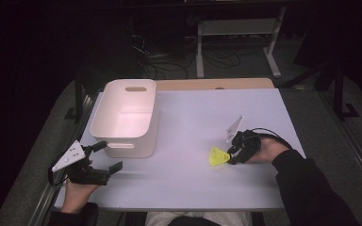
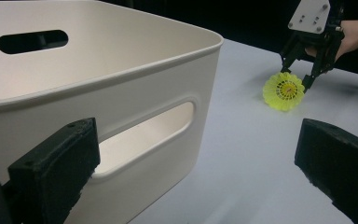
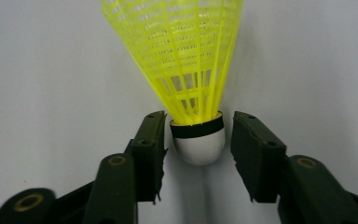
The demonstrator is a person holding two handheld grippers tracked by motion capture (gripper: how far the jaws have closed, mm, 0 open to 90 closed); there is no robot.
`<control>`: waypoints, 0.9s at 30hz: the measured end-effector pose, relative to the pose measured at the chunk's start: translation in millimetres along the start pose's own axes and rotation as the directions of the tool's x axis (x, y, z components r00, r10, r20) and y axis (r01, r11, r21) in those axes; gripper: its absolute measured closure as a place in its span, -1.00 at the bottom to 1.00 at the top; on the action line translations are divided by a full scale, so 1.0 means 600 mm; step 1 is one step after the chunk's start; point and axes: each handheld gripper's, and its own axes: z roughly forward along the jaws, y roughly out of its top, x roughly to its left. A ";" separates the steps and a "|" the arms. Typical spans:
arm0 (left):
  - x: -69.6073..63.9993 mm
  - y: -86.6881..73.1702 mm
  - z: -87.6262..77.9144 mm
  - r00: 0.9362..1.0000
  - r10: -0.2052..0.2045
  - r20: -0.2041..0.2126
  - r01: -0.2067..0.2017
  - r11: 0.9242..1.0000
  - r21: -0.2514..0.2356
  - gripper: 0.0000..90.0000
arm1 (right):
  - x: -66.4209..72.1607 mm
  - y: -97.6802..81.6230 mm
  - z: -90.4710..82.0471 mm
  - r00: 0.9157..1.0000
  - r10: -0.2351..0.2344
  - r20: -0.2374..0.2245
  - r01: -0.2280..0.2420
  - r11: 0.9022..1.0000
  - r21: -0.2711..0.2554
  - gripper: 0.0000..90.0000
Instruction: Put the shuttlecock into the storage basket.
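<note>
Right now the right gripper [image 1: 229, 155] sits at the centre right of the high view, low over the white table [image 1: 193, 183], with its jaws set around the yellow shuttlecock [image 1: 218, 156] that lies on its side on the tabletop. Seen in the right gripper view, the shuttlecock's white cork head [image 3: 199, 143] sits between the two black jaws, its yellow skirt fanning toward the top of the frame; the jaws stand narrow, the left one touching or almost touching the cork, while a thin gap shows between the cork and the right one, so no firm grip can be told. At the lower left of the high view, the left gripper [image 1: 109, 157] is held in a hand [image 1: 78, 190] just in front of the white bin [image 1: 125, 115], its jaws spread wide with nothing between them. From the left gripper view, the bin's handle slot fills the left of the frame and the shuttlecock appears at upper right, well apart from the bin.
</note>
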 end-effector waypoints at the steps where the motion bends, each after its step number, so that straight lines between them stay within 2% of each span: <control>1: 0.000 0.000 0.000 1.000 0.000 0.000 0.000 1.000 0.001 -1.00 | 0.000 0.000 0.000 1.000 0.003 -0.002 -0.003 1.000 0.002 0.27; 2: 0.000 0.000 0.000 1.000 0.000 0.000 0.000 1.000 0.000 -1.00 | 0.000 0.000 0.001 1.000 -0.001 -0.004 0.001 1.000 0.004 0.34; 5: 0.000 0.000 0.000 1.000 0.000 -0.001 0.000 1.000 0.000 -1.00 | -0.002 -0.002 -0.001 1.000 0.002 -0.011 -0.002 1.000 0.000 0.37; 11: 0.000 0.000 0.000 1.000 0.002 -0.002 -0.002 1.000 -0.001 -1.00 | -0.004 -0.005 -0.006 1.000 0.018 0.000 -0.018 1.000 -0.009 0.38; 13: 0.000 0.000 0.001 1.000 0.000 -0.001 0.000 1.000 0.000 -1.00 | -0.003 -0.006 -0.009 0.999 0.034 0.006 -0.033 0.999 -0.027 0.38; 15: 0.000 0.000 0.000 1.000 0.001 -0.001 -0.001 1.000 0.001 -1.00 | 0.000 -0.004 -0.009 0.999 0.031 0.012 -0.031 0.999 -0.019 0.38; 22: 0.000 0.000 0.000 1.000 0.000 -0.002 0.000 1.000 0.001 -1.00 | 0.011 0.005 -0.019 1.000 0.018 0.015 -0.018 0.999 -0.046 0.38; 27: 0.000 0.000 0.000 1.000 0.001 -0.002 -0.001 1.000 0.002 -1.00 | 0.013 0.008 -0.026 0.999 0.031 0.006 -0.031 0.998 -0.058 0.38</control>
